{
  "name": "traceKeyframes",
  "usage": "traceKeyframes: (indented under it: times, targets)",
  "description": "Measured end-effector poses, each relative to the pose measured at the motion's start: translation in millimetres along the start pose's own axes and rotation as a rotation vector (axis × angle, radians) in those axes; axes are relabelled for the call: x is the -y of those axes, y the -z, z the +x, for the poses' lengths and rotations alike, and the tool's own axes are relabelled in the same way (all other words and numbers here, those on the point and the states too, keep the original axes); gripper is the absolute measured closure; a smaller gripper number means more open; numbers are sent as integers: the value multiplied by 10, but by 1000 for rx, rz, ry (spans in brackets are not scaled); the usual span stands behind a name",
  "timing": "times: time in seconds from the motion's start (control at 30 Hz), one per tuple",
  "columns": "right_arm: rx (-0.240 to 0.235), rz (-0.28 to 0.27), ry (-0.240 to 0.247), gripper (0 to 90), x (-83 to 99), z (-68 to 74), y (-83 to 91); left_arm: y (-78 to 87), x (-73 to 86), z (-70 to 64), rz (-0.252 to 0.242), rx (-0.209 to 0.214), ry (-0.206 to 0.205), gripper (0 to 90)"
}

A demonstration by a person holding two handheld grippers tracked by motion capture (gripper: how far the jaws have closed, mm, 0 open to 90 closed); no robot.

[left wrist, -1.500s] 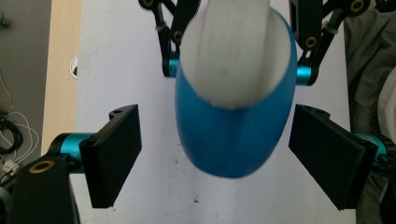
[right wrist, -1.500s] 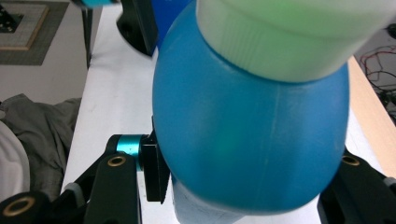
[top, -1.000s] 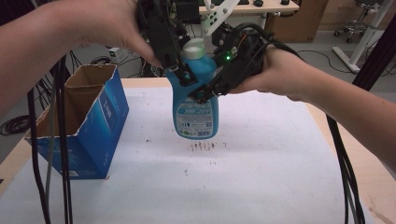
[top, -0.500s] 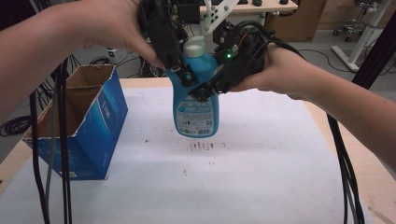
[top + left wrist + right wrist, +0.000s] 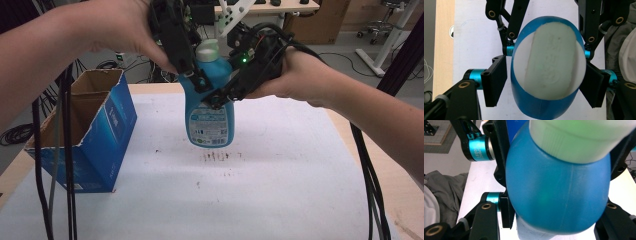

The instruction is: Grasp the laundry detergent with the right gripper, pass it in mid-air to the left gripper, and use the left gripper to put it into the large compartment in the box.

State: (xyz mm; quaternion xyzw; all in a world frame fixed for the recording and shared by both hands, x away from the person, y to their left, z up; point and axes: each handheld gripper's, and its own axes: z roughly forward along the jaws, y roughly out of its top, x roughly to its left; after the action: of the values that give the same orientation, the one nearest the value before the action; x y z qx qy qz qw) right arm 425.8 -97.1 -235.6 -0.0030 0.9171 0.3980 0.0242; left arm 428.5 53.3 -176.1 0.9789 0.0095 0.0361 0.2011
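A blue bottle (image 5: 210, 117) with a white cap and a printed label hangs upright, its base low over the white table (image 5: 280, 195). Both grippers clamp its upper part. My left gripper (image 5: 192, 75) comes down from the upper left and grips the shoulder. My right gripper (image 5: 222, 95) reaches in from the right, a green light lit on it. In the left gripper view I look down on the cap (image 5: 549, 62), a jaw on each side of my left gripper (image 5: 545, 85). The right gripper view has the blue shoulder (image 5: 554, 195) between the jaws of my right gripper (image 5: 556, 220).
An open blue cardboard box (image 5: 107, 130) stands at the table's left edge, its top flaps up. Black cables (image 5: 65, 150) hang in front of it, and more cables (image 5: 367, 165) trail along the right. Small dark marks (image 5: 220, 156) dot the table under the bottle.
Almost nothing: the bottle and both grippers hold the same place, with only a slight shift of the right hand.
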Motion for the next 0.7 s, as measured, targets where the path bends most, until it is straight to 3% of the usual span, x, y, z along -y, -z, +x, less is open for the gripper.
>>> traceKeyframes:
  times: [0.7]
  targets:
    - [8, 11, -3, 449, 12, -3, -20, -6, -6, -13, -10, 4, -9, 360]
